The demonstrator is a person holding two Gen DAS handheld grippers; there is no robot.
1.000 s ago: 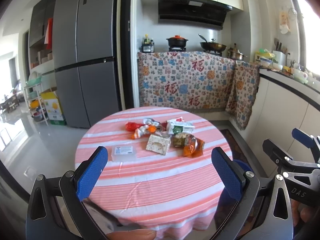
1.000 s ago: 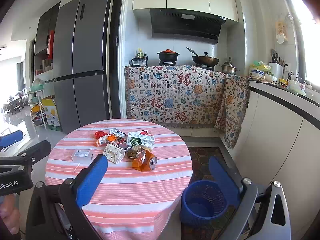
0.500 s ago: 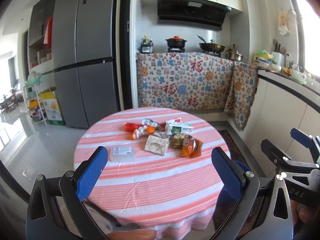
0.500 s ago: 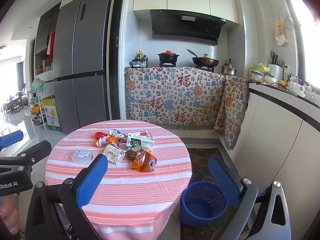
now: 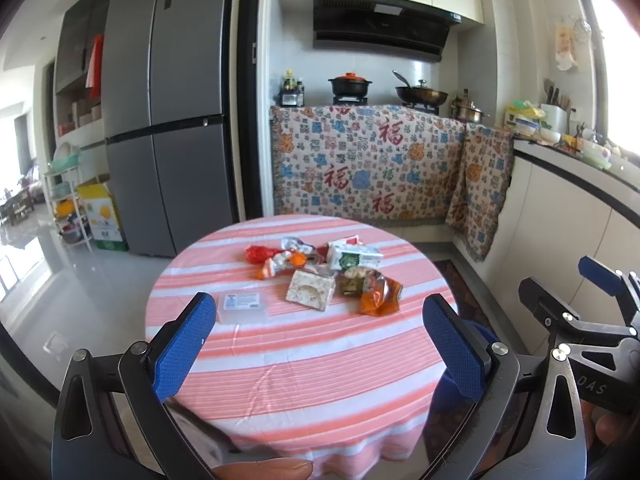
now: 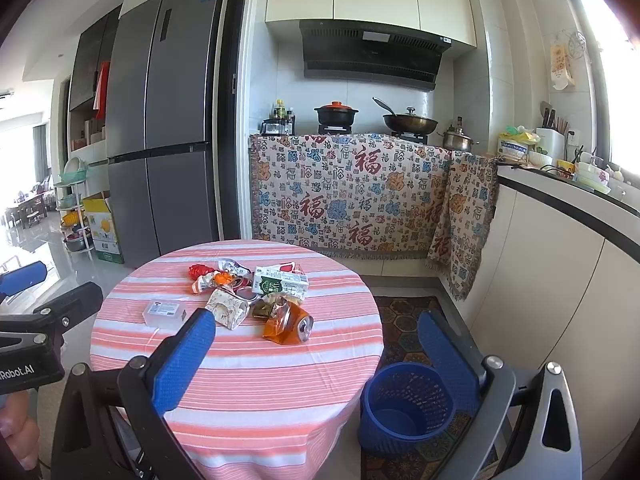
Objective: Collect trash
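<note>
A round desk (image 6: 240, 380) under a pink-striped cloth stood in a kitchen, before a grey fridge (image 6: 160, 120) and a patterned cloth-draped stove counter. The trash (image 6: 256, 296) lay clustered near the desk's middle; a blue basket (image 6: 404, 408) sat on the floor beside it. The left claw (image 5: 320, 344) and right claw (image 6: 320, 356) both hovered short of the desk, spread wide, holding nothing.

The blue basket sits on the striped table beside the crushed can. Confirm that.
Not quite. The blue basket stands on the floor beside the striped table, not on it. The crushed can does lie on the table. The right wrist view shows this.
</note>
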